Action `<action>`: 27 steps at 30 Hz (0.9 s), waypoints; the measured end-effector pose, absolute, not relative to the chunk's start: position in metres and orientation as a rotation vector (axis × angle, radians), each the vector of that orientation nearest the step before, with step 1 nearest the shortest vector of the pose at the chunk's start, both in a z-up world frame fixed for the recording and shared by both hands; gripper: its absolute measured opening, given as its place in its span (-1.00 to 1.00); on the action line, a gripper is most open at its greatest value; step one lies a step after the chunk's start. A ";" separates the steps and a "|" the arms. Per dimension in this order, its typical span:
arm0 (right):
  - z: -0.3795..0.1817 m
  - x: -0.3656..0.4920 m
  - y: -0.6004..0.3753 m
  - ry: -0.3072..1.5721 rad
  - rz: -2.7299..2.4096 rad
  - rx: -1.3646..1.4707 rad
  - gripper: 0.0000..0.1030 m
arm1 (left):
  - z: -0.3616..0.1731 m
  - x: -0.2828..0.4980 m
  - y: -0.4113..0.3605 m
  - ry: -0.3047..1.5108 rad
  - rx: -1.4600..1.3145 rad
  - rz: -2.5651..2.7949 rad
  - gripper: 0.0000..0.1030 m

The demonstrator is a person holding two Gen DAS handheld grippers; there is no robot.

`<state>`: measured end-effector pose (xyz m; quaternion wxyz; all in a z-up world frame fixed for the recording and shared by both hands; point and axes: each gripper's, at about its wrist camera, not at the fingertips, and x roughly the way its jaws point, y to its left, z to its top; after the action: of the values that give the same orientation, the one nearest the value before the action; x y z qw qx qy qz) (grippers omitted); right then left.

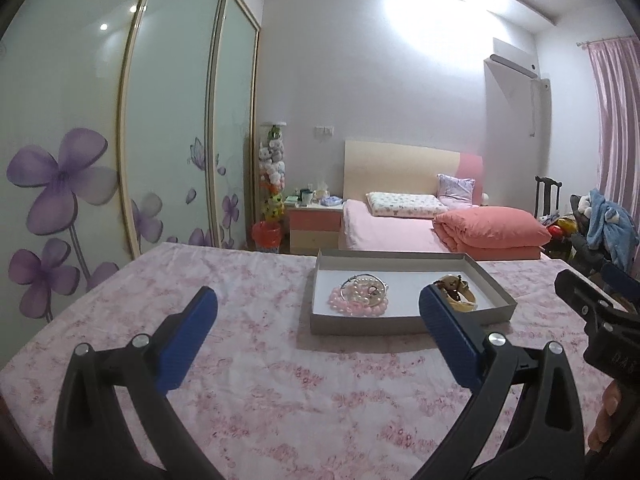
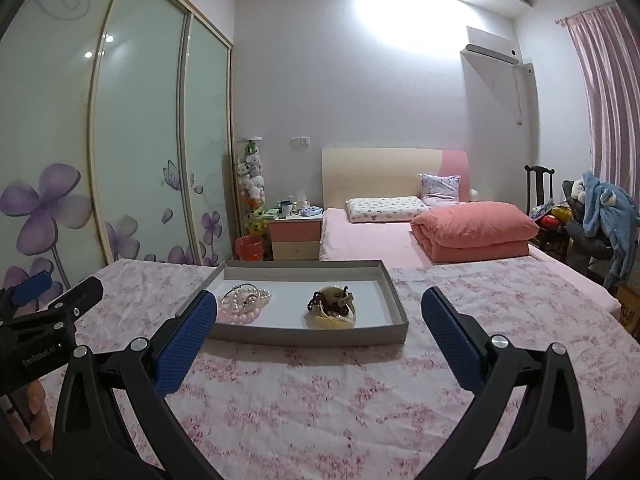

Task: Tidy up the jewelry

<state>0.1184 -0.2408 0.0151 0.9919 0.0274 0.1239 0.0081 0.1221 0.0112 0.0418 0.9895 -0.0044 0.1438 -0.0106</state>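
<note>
Jewelry confined to a shallow grey tray [image 1: 404, 322] on a table [image 1: 248, 380] draped in pink floral cloth. Two heaps inside, well apart: a pearl and pink bead cluster [image 1: 362, 298] toward the tray's left end, a brown and cream bangle pile [image 1: 456, 292] toward the right. Nothing loose on the cloth around the tray.

Left gripper [image 1: 318, 316] held above the cloth just short of the tray's near wall, spread wide, nothing between the blue pads [image 1: 188, 344]. Right pad overlapping the near edge of the bangle pile in the left wrist view; contact not determinable from that angle.

Right gripper [image 2: 316, 316] likewise spread wide and empty, straddling the tray's near wall. Left pad crossing the tray's near left corner, beside the bead cluster.

Differences between views:
- Right wrist view: bangle pile unobstructed, dark beads visible on top, clear of both grippers; a cardboard box [image 2: 630, 312] at the far right edge.
- Left wrist view: right gripper's black body at the right margin, fingertips of a hand [image 1: 604, 420] below it.
- Right wrist view: left gripper's black body at the left margin, a hand below it.

Background in both: bed [image 2: 384, 236] with folded coral quilt, floral wardrobe doors [image 1: 80, 140].
</note>
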 end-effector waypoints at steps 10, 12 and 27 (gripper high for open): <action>0.003 0.096 -0.243 0.224 -0.004 0.034 0.97 | 0.032 0.097 0.003 0.245 0.044 -0.016 0.91; 0.001 0.092 -0.243 0.220 0.003 0.031 0.97 | 0.030 0.094 0.001 0.242 0.050 -0.014 0.91; -0.012 0.087 -0.242 0.244 0.025 0.026 0.97 | 0.023 0.092 0.008 0.257 0.031 -0.012 0.91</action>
<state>0.0871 -0.2417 -0.0121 0.9924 0.0129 0.1219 0.0123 0.0918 0.0081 0.0229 0.9916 0.0152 0.1280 -0.0061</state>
